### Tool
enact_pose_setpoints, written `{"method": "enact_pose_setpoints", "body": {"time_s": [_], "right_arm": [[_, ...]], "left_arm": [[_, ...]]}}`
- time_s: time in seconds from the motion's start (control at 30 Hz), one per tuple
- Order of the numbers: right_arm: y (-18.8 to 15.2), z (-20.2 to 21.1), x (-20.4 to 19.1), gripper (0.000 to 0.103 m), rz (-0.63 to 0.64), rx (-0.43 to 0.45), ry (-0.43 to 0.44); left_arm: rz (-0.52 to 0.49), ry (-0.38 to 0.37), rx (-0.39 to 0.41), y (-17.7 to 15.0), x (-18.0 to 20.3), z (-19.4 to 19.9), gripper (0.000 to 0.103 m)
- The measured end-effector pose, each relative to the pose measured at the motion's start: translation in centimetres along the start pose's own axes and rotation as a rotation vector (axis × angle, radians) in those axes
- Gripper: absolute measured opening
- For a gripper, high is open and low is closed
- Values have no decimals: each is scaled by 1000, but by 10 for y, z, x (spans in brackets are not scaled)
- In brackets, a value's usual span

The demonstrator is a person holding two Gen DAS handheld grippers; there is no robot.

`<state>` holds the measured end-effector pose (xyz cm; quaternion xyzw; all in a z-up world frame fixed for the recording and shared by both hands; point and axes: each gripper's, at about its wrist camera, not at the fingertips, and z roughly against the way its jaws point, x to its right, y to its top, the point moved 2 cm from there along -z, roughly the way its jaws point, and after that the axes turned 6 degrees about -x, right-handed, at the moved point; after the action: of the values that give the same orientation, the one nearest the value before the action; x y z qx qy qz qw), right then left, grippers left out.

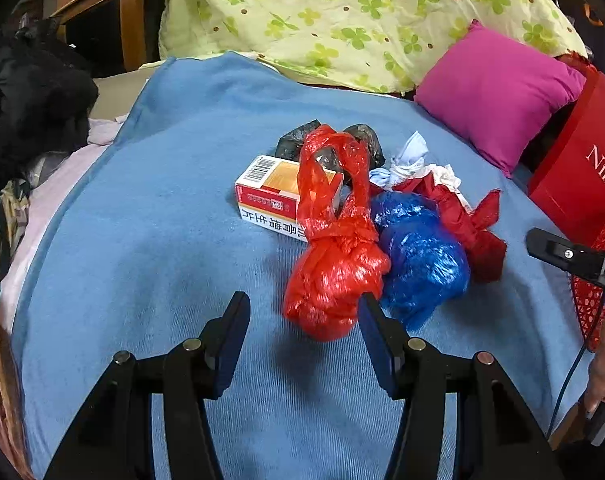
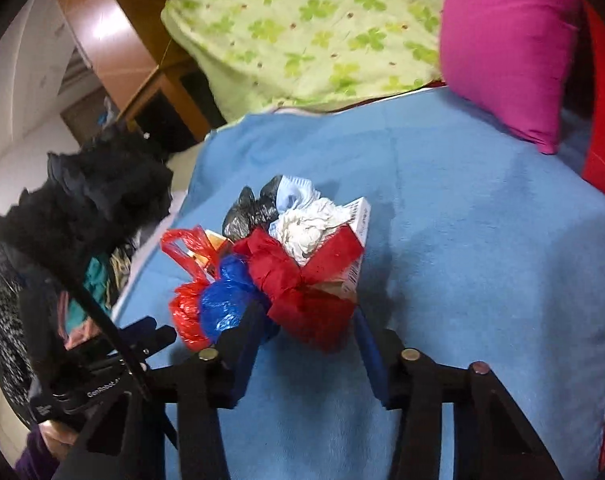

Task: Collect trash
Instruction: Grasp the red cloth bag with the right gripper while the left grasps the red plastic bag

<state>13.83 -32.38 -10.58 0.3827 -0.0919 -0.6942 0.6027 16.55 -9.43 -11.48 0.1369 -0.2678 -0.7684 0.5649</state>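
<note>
On my left wrist feed the left gripper [image 1: 304, 312] hangs low over a blue blanket [image 1: 162, 240], its jaws spread wide with nothing between them; the right-hand finger sits just at the near edge of a knotted red plastic bag [image 1: 334, 276]. The trash lies in one tight heap in the middle of the blanket: the red bag in front, a crumpled blue plastic bag [image 1: 418, 252] touching its right side, a darker red wrapper [image 1: 466, 224] beyond that, white crumpled tissue [image 1: 410, 164] behind, and a black bag [image 1: 294, 144] at the back. Under the red bag's loop handles lies a small carton [image 1: 266, 192], white and red with an orange panel; I can read a barcode on its end and large dark East Asian characters along its side, upside down to me, but not make them out. At the far right stands a red paper bag [image 1: 582, 176] with white lettering beginning "Nilri", the rest cut off by the frame.

On my right wrist feed the right gripper [image 2: 306, 320] has its jaws parted around the near end of the dark red wrapper [image 2: 302, 300]; I cannot tell whether the pads touch it. The left gripper's body shows at lower left, with "GenRobot" printed on it. A pink cushion [image 2: 506, 48] and a clover-print green quilt [image 2: 302, 28] lie behind the heap.
</note>
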Motion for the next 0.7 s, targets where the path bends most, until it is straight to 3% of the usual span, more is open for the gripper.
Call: {"method": "enact_pose_setpoints", "body": {"time_s": [0.4, 0.47, 0.7], "right_arm": [[5, -63, -19, 50, 86, -148, -5], [4, -61, -22, 36, 92, -142, -4], [0, -36, -20, 27, 57, -103, -8]], "left_arm": [[-56, -21, -38, 8, 10, -28, 56], [-54, -42, -37, 10, 10, -28, 49], [-65, -56, -25, 9, 9, -22, 36]]}}
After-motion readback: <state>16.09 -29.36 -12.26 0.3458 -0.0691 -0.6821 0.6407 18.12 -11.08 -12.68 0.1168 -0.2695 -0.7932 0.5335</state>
